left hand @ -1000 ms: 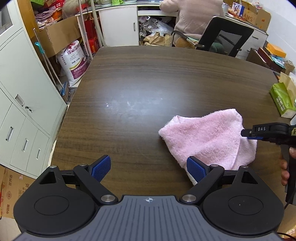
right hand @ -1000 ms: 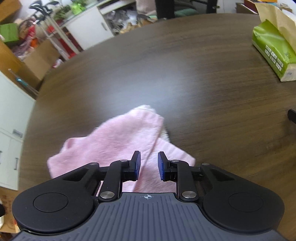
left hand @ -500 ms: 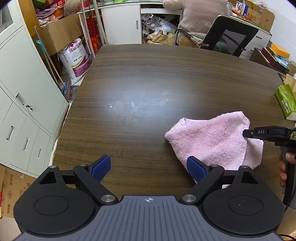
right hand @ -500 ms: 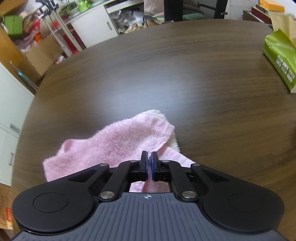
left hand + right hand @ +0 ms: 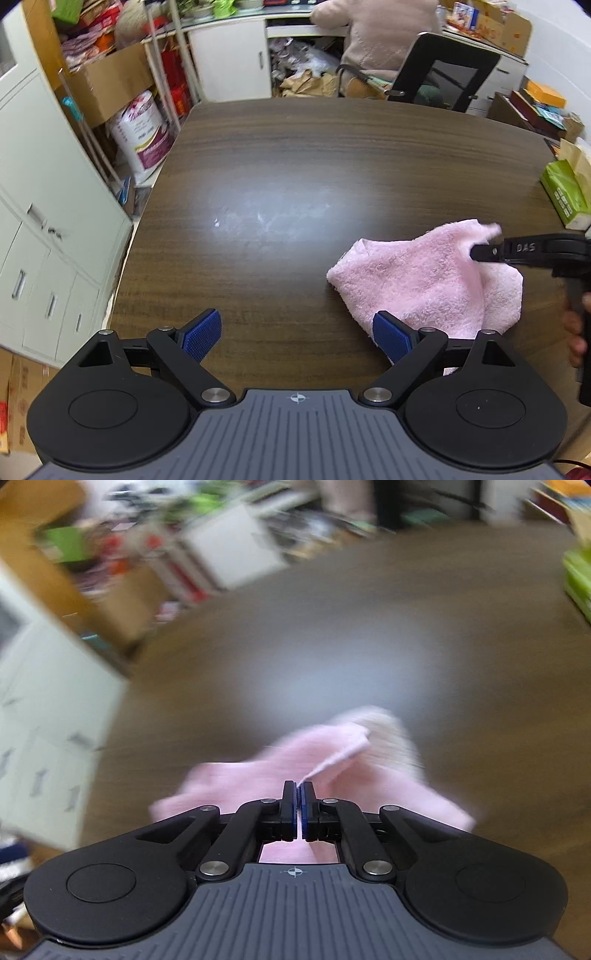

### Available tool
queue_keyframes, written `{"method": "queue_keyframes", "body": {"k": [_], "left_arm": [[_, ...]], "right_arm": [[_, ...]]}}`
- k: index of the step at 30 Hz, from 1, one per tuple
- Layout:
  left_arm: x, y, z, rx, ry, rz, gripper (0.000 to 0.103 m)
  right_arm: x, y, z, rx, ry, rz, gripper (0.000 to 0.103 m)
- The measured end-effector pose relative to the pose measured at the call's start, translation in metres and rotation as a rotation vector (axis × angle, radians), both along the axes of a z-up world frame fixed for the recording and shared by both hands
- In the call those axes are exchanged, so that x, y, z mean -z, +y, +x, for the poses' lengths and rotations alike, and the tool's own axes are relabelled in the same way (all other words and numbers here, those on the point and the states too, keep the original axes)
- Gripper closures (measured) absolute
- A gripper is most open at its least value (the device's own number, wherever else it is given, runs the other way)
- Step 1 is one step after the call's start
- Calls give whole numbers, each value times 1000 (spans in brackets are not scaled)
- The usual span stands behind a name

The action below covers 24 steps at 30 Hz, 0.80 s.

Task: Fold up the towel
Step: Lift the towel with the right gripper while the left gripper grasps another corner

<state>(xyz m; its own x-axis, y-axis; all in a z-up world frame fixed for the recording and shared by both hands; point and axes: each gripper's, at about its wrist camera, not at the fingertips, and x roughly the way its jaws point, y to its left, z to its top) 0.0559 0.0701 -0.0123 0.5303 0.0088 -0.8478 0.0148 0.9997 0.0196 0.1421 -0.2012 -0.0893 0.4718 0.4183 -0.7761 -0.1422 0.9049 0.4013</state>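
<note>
The left gripper [image 5: 295, 334] is held low over the near part of the bench [image 5: 295, 177], its jaws spread wide apart with nothing between them; its right pad lies just at the near edge of the towel [image 5: 417, 280], a place from which that edge could be pinned or taken. A broad stretch of bare bench is left open to the left of the towel and beyond it, so room is available for a fold carried that way. The pink towel is bunched and partly doubled on the right of the bench, near its front edge. Its far right corner is seen raised and pinched by the right gripper [image 5: 298, 801], whose jaws are clamped together on a thin flap of cloth; the right view is blurred. A green pack [image 5: 565, 199] sits by the right edge, well apart from the towel.
</note>
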Motion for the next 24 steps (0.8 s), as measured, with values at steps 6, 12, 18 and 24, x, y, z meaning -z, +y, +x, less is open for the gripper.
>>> {"method": "queue_keyframes", "body": {"k": [6,12,18,24], "left_arm": [[-4,12,-6,44,-41,3,11],[8,33,-24,48,-11,53,12],[33,43,-45,21,86,70,12],[49,30,-47,120,71,128,12]], "right_arm": [[-53,59,-33,-303,-118,80,100],[-54,112,-66,-600,-61,134,100],[-31,131,-74,-704,10,188,98],[-40,105,-67,-682,-54,182,96]]}}
